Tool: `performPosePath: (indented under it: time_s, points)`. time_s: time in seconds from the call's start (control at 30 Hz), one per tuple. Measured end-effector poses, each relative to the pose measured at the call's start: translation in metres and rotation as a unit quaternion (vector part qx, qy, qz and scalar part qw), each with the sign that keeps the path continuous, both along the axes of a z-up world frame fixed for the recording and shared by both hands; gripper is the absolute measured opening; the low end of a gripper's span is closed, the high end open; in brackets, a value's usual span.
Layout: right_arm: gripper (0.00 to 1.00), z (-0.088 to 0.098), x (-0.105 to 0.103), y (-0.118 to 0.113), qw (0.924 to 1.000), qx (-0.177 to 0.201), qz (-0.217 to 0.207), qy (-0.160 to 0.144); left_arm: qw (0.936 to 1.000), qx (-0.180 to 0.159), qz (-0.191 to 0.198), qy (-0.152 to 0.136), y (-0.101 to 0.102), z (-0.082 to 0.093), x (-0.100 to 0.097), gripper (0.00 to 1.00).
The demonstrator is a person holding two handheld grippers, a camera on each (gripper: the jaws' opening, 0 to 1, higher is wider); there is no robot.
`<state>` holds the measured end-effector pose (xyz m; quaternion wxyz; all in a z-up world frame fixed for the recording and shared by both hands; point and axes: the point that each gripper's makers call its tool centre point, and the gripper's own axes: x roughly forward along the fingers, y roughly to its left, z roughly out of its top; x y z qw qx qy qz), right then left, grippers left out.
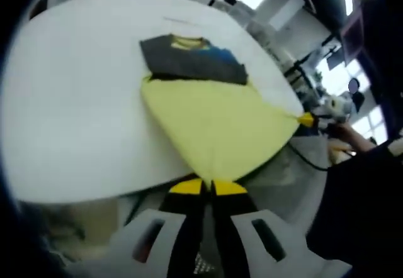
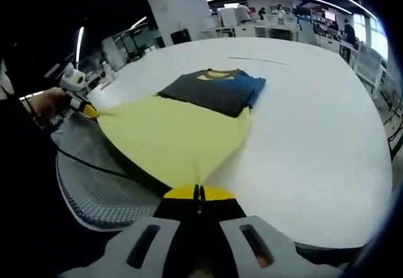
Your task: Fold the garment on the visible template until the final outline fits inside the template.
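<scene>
— Where's the garment?

— Middle of the white worktop (image 1: 75, 102): the yellow garment (image 1: 214, 124) is stretched toward the frame's bottom, its far end under a dark folded shirt (image 1: 192, 61).

— And the jaws?

— The left gripper (image 1: 208, 187) pinches one corner, the right gripper (image 2: 198, 193) the other, both pressed together on cloth.

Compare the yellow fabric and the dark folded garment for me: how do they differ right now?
The yellow fabric is spread out and stretched between both grippers; the dark garment lies folded and compact, touched by neither. Yellow is plain; the dark one shows a blue panel and yellow collar. Both are over the white table.
</scene>
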<state>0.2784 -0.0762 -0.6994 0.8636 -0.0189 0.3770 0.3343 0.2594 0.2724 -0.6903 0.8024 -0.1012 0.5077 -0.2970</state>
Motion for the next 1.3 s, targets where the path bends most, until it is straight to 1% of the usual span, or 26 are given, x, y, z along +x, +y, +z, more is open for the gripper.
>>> performPosePath:
  time_s: [0.1, 0.23, 0.53, 0.63, 0.77, 0.83, 0.97, 1.0, 1.2, 1.3]
  points:
    - [0.02, 0.002, -0.004, 0.0, 1.0, 0.001, 0.002, -0.001, 1.0, 0.002, -0.006, 0.003, 0.0, -0.001, -0.006, 0.01]
    - [0.02, 0.006, -0.009, 0.001, 1.0, 0.005, 0.004, -0.003, 1.0, 0.001, -0.009, 0.003, -0.001, 0.004, -0.012, 0.01]
    - [0.02, 0.017, -0.024, 0.001, 0.9998, 0.007, 0.015, -0.007, 0.9998, 0.003, -0.021, 0.0, 0.0, 0.016, -0.026, 0.01]
    - [0.02, 0.023, -0.031, 0.002, 0.9997, 0.009, 0.023, -0.009, 0.9997, 0.004, -0.023, -0.002, 0.001, 0.022, -0.031, 0.01]
    - [0.01, 0.033, -0.035, 0.003, 0.9994, 0.015, 0.027, -0.015, 0.9996, 0.004, -0.025, -0.008, 0.002, 0.031, -0.032, 0.01]
    - [0.01, 0.038, -0.035, 0.003, 0.9992, 0.018, 0.028, -0.02, 0.9996, 0.004, -0.026, -0.011, 0.003, 0.034, -0.032, 0.0]
    - [0.01, 0.049, -0.032, 0.004, 0.9986, 0.021, 0.033, -0.035, 0.9995, 0.004, -0.023, -0.022, 0.002, 0.047, -0.029, 0.0]
    - [0.01, 0.054, -0.03, 0.004, 0.9983, 0.023, 0.034, -0.041, 0.9995, 0.002, -0.021, -0.024, 0.002, 0.051, -0.028, 0.0]
    - [0.01, 0.066, -0.017, -0.001, 0.9977, 0.024, 0.028, -0.058, 0.999, -0.021, -0.007, -0.038, -0.001, 0.071, -0.018, 0.0]
    - [0.01, 0.071, -0.01, -0.002, 0.9972, 0.026, 0.026, -0.066, 0.9986, -0.025, -0.005, -0.047, -0.003, 0.08, -0.012, 0.0]
